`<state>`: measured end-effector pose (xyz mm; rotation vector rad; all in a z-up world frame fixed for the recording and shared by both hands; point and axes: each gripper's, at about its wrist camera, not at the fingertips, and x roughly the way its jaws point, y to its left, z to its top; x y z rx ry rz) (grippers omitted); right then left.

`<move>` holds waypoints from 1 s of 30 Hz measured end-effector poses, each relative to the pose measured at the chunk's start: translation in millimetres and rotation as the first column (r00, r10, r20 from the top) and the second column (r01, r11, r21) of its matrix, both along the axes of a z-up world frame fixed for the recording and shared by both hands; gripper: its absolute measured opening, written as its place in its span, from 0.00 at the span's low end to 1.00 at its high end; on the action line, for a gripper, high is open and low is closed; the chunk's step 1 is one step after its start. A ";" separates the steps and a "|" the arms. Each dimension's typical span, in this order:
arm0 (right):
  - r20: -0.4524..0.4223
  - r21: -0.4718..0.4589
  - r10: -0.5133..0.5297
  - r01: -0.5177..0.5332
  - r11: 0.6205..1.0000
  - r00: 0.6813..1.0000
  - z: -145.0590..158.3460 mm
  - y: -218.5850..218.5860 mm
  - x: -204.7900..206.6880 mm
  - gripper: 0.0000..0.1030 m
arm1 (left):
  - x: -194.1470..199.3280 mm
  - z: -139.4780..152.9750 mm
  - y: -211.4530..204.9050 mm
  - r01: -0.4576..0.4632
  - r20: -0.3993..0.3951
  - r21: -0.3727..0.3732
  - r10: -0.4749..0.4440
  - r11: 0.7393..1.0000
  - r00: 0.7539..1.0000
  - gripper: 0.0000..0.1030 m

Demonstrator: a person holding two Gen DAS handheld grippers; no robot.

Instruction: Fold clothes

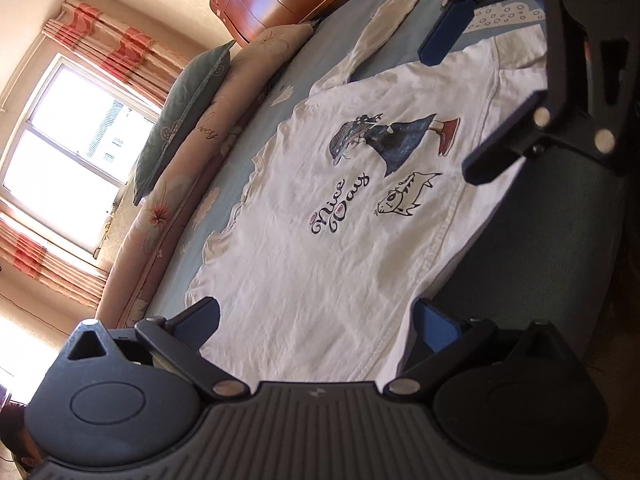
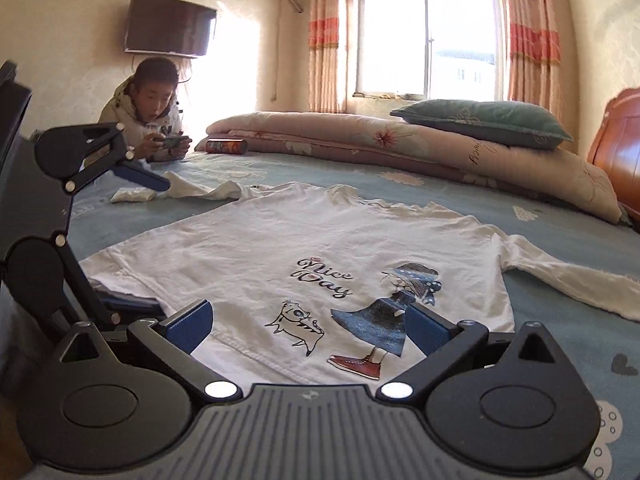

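We find the left gripper (image 1: 316, 322) nearest in its own view, its blue-padded fingers (image 1: 198, 320) spread apart and holding nothing, poised at the edge of the white long-sleeved cotton shirt with a printed girl, cat and "Nice Day" lettering (image 1: 328, 240). The right gripper (image 2: 308, 326) likewise stands with its fingers (image 2: 190, 326) wide apart and empty, at the shirt's collar end beside the print.

We record the shirt lying flat, print side up, on the blue bed sheet patterned with white flowers (image 2: 560, 320). One sleeve (image 2: 568, 276) extends sideways across the sheet; the other sleeve (image 2: 192, 190) lies crumpled at the far corner.

Beyond the shirt we note a rolled pink floral quilt (image 2: 400, 136) along the far side of the bed, with a grey-green pillow (image 2: 484, 122) resting on top of it. A reddish cylindrical can (image 2: 226, 147) lies at the quilt's end. A person in a pale jacket (image 2: 152, 120) leans on the bed holding a phone. Farthest, we observe a window with striped orange curtains (image 2: 428, 36), a wall-mounted dark television (image 2: 170, 26) and a reddish wooden headboard (image 2: 620, 152).
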<state>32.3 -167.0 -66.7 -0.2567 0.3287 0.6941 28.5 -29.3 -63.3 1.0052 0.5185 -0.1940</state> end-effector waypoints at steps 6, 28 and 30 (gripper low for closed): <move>0.051 -0.154 0.050 -0.042 0.987 0.997 -13.2 30.6 -10.0 1.00 | -0.7 -4.5 0.8 0.023 0.005 0.019 -0.023 1.000 1.000 0.99; 0.238 -0.297 -0.079 0.150 0.943 0.968 -21.4 54.2 -5.2 1.00 | 0.0 -32.8 12.3 0.017 0.063 0.110 -0.025 0.994 0.998 0.99; 0.245 -0.315 -0.073 0.151 0.937 0.967 -23.6 54.8 -5.5 1.00 | 2.6 -32.8 24.6 -0.016 0.062 0.110 0.010 0.994 0.998 0.99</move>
